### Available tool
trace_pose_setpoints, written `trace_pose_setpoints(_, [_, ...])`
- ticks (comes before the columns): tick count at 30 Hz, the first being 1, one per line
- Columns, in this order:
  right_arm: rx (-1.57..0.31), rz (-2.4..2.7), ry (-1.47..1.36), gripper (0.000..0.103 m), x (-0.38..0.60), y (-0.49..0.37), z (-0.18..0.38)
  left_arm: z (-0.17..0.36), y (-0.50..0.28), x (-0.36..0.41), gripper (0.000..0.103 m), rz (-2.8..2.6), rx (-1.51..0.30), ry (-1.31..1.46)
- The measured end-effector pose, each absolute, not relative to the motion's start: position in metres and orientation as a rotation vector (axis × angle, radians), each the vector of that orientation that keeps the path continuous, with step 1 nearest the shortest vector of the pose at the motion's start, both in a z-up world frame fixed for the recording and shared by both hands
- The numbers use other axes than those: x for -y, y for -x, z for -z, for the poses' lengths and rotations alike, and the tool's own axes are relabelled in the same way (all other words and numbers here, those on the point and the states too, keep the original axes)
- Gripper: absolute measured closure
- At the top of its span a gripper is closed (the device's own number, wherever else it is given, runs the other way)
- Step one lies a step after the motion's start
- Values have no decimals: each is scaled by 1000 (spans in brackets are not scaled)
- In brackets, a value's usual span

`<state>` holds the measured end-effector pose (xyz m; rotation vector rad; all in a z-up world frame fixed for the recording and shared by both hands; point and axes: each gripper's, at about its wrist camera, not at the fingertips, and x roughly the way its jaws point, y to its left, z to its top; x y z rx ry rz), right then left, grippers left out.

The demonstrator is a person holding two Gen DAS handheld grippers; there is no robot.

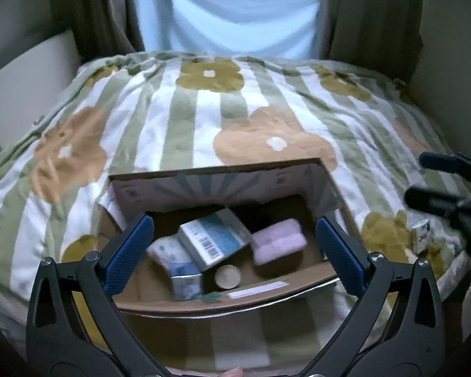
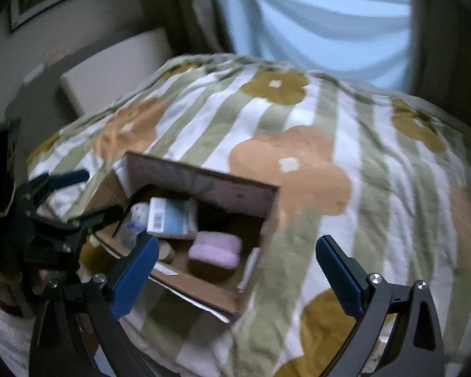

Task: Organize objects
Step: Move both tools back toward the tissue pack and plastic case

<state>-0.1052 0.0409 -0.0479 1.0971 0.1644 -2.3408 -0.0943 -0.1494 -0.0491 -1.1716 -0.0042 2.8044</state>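
Partly blurred, the open cardboard box (image 1: 223,295) sits on the bed's striped, flower-printed blanket (image 1: 185,113), holding a barcoded blue-and-white carton (image 1: 215,235), a soft lilac pouch (image 1: 278,240) and a small round tin (image 1: 227,276). Left claw (image 1: 232,253) and right claw (image 2: 237,275) gape wide, both empty.

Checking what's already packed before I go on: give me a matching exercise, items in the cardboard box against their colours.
Things:
1. soft pouch
2. barcode box
3. round candle
4. cardboard box

Colours:
a. cream
b. brown
c. lilac
d. blue and white

Pairs: 1-c, 2-d, 3-a, 4-b
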Motion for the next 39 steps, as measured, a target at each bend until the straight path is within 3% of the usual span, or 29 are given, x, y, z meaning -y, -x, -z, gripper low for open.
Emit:
trace_pose_setpoints(21, [-194,2673,-904,3,-184,93,-16,24,74,21,0,-2692,-89,1088])
trace_pose_setpoints(27, [-241,2646,-954,3,-220,93,-9,36,65,-38,0,-2618,-123,1063])
trace_pose_setpoints(31, [-179,2595,-1016,3,-246,100,4,56,57,-80,0,-2560,-163,1086])
trace_pose_setpoints(39, [-195,2523,-1117,3,-280,108,55,112,53,-152,0,-2436,-142,1178])
